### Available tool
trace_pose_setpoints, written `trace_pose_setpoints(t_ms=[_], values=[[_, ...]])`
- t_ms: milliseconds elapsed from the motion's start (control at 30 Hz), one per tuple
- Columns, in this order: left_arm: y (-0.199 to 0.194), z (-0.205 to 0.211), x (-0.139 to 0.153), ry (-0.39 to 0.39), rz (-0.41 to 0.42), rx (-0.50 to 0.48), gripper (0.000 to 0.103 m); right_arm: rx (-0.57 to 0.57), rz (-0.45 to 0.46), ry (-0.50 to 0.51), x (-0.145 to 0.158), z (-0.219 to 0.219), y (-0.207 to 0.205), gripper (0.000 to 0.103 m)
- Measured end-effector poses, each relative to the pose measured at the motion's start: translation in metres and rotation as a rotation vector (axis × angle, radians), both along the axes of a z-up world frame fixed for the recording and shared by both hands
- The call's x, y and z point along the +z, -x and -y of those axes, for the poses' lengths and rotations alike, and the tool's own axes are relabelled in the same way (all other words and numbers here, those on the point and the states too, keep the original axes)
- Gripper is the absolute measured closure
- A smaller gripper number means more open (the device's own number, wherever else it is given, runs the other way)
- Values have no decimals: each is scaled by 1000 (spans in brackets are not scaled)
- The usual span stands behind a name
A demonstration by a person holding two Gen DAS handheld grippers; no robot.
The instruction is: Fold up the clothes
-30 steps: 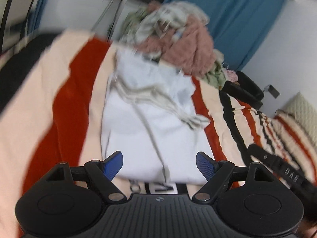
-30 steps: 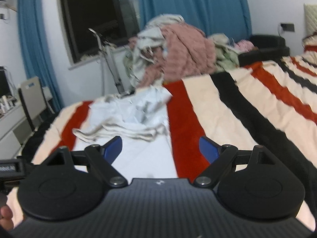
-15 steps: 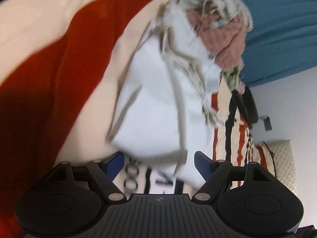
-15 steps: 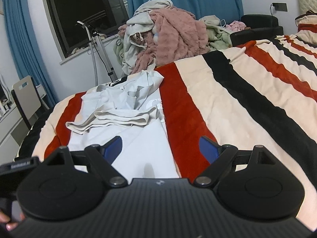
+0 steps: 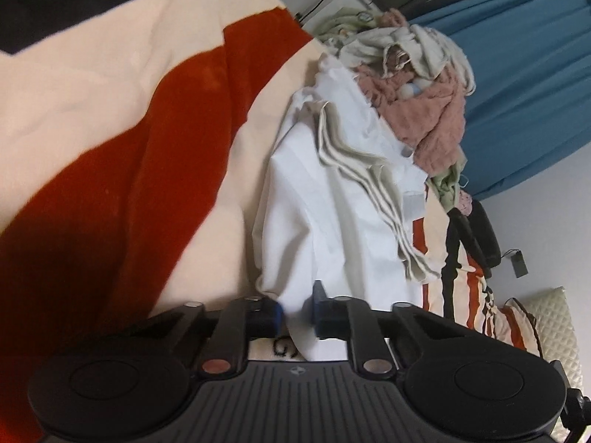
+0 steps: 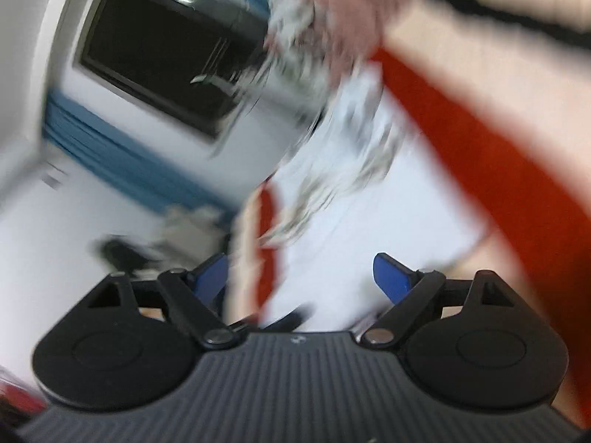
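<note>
On the bed, left hand-held gripper (image 5: pixel 297 312) just closed, pinching white garment (image 5: pixel 325 221).

left gripper (image 5: pixel 297 308): matte black body, ribbed grey-black centre panel with a small round emblem at its top edge
left gripper discs: two round black housings, one each side, each with a shallow circular recess
left gripper linkages: black bars on silver pivot screws; one pivot looks coppery
left gripper fingers (image 5: pixel 271 313): short blue pads on black carriers
right gripper (image 6: pixel 306 277): same black build, ribbed panel, emblem, two discs, triangular cut-outs in the outer arms
right gripper fingers (image 6: pixel 389 277): blue, wedge-shaped, blurred
</note>
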State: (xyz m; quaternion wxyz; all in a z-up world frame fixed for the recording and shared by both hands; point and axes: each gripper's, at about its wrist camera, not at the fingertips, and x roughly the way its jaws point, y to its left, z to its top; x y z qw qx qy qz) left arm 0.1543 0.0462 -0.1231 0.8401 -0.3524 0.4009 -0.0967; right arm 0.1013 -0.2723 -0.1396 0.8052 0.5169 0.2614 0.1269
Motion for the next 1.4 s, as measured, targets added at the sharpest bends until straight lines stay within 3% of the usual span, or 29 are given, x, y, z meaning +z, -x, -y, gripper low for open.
trace_pose_setpoints(t_ms=[67, 133, 167, 367, 467, 700, 867, 1100, 1300, 1400], values=[[3, -1, 2, 2, 16, 4, 93, 31, -75, -145, -25, -2, -7, 15], [6, -1, 8, 15, 33, 12, 93, 6, -169, -198, -46, 1, -11, 20], [8, -2, 11, 23, 44, 15, 94, -22, -204, -205, -54, 5, -12, 34], [15, -7, 23, 84, 100, 35, 94, -250, -219, -157, -64, 35, -11, 69], [17, -10, 27, 108, 112, 42, 95, -266, -195, -123, -61, 43, -16, 93], [33, -15, 49, 137, 181, 53, 96, -271, -31, -12, -30, 34, -2, 95], [71, -23, 84, 158, 295, 58, 96, -248, 75, 107, 9, 22, 29, 95], [169, -29, 111, 158, 384, 19, 96, -275, 231, 192, 52, 7, 127, 95], [259, -28, 119, 115, 362, -30, 96, -305, 279, 301, 66, -9, 210, 95], [273, -29, 123, 118, 348, -36, 96, -313, 284, 331, 73, -11, 228, 95]])
